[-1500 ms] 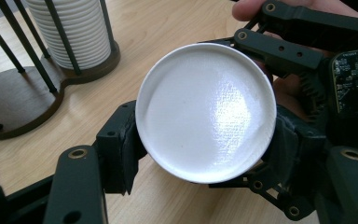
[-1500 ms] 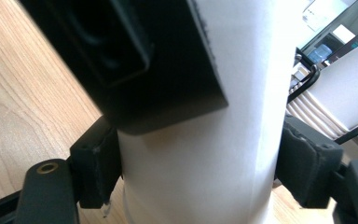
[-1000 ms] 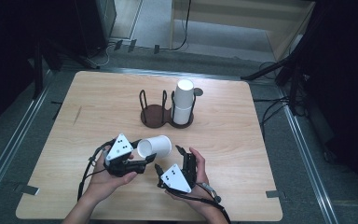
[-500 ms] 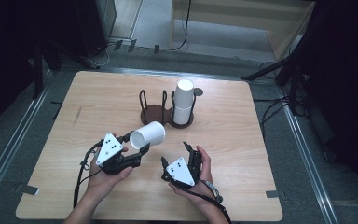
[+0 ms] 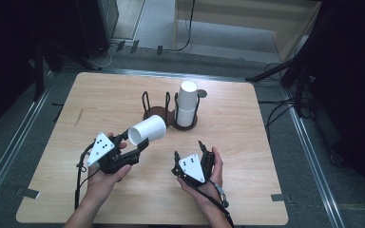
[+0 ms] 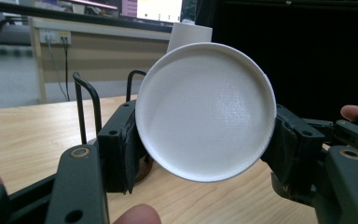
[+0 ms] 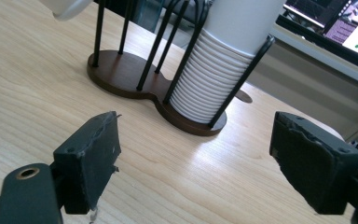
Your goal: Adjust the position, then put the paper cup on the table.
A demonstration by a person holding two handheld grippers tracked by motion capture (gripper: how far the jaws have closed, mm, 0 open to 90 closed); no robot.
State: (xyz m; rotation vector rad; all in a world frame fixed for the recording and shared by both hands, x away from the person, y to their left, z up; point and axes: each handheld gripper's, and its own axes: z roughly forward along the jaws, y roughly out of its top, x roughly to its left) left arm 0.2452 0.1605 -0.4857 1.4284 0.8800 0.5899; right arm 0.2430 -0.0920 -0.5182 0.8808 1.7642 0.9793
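Note:
A white paper cup (image 5: pixel 146 129) lies tilted in my left gripper (image 5: pixel 135 142), whose jaws are shut on its sides; it points up toward the holder. In the left gripper view the cup's round end (image 6: pixel 205 109) faces the camera between the black pads (image 6: pixel 119 149). My right gripper (image 5: pixel 188 149) hovers low over the table in front of the holder, open with nothing between its pads (image 7: pixel 91 158); its jaws have just been closing. A dark wooden cup holder (image 5: pixel 154 114) with black wire posts carries a stack of white cups (image 5: pixel 187 102) in its right bay.
The holder's left bay (image 7: pixel 116 70) stands bare between its wire posts. The stack of cups (image 7: pixel 214 79) rises close ahead of the right gripper. Light wooden table (image 5: pixel 247 156) has free room on both sides; dark floor and cables lie beyond its edges.
The left gripper has swung the cup upward and a little left, nearer the holder. The right gripper's jaws stand narrower than before; that hand has stayed put.

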